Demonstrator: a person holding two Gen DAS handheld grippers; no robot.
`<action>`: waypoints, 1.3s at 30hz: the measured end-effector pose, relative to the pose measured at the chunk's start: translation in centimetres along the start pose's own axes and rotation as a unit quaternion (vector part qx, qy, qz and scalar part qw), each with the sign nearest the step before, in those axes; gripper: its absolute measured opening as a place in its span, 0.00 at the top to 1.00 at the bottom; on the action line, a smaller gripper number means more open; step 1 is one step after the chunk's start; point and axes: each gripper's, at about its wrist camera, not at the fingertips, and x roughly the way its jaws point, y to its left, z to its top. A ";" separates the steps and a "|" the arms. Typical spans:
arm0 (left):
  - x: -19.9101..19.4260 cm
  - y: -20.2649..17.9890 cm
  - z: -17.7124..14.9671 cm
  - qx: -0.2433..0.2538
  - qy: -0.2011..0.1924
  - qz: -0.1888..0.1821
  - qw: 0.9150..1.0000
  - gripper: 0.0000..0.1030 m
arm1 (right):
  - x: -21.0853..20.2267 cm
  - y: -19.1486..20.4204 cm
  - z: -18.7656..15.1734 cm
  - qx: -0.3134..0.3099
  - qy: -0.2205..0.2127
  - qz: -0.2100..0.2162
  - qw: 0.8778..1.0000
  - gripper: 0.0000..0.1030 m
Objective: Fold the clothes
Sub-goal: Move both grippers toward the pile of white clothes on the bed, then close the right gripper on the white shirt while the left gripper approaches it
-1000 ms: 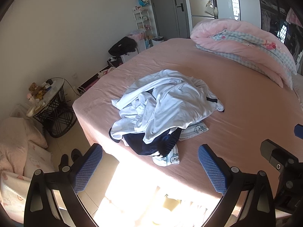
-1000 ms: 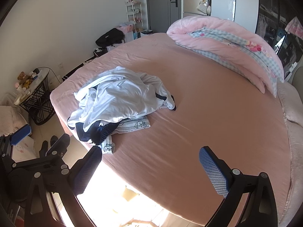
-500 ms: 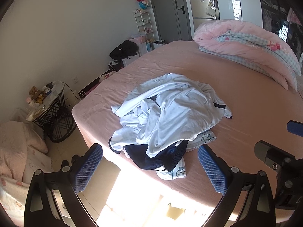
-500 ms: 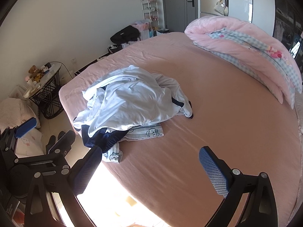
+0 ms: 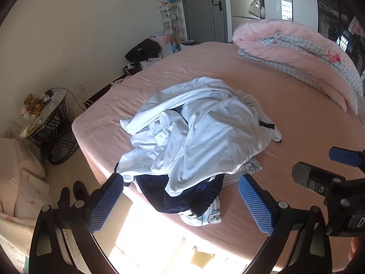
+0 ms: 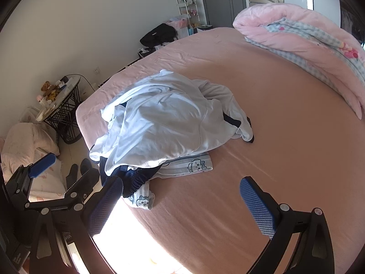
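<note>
A heap of clothes lies near the front left corner of a pink bed (image 5: 308,118) (image 6: 285,118). On top is a crumpled pale blue-white garment (image 5: 205,127) (image 6: 164,118). Under it a navy piece (image 5: 182,198) (image 6: 134,178) and a light cloth with cartoon cats (image 5: 211,215) (image 6: 194,165) stick out. My left gripper (image 5: 180,203) hovers open just in front of the heap's near edge, holding nothing. My right gripper (image 6: 180,205) is open too, empty, over the bed to the right of the heap. Each gripper shows at the edge of the other's view.
A rolled pink quilt (image 5: 296,52) (image 6: 308,38) lies along the far right of the bed. Left of the bed are a round wire side table (image 5: 48,123) (image 6: 59,107), pink bedding on the floor (image 5: 16,159), a black bag (image 5: 143,49) and a white shelf rack (image 5: 170,22).
Both grippers have come closer to the heap, which now looks larger. The left one's fingers now frame its near edge. The clothes have not moved.
</note>
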 end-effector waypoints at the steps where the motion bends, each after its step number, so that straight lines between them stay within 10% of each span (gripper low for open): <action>1: 0.1 -0.2 0.0 0.004 -0.003 0.000 1.000 0.00 | 0.3 -0.1 0.1 0.004 0.002 0.001 1.000 0.00; 22: 4.5 -1.1 -0.4 0.042 -0.048 0.008 0.998 0.01 | 4.9 -3.0 0.5 -0.006 0.007 -0.048 0.999 0.00; 39: 8.6 -1.4 -1.0 0.093 -0.045 0.019 0.994 0.01 | 8.9 -3.2 2.5 0.051 0.025 0.066 0.996 0.00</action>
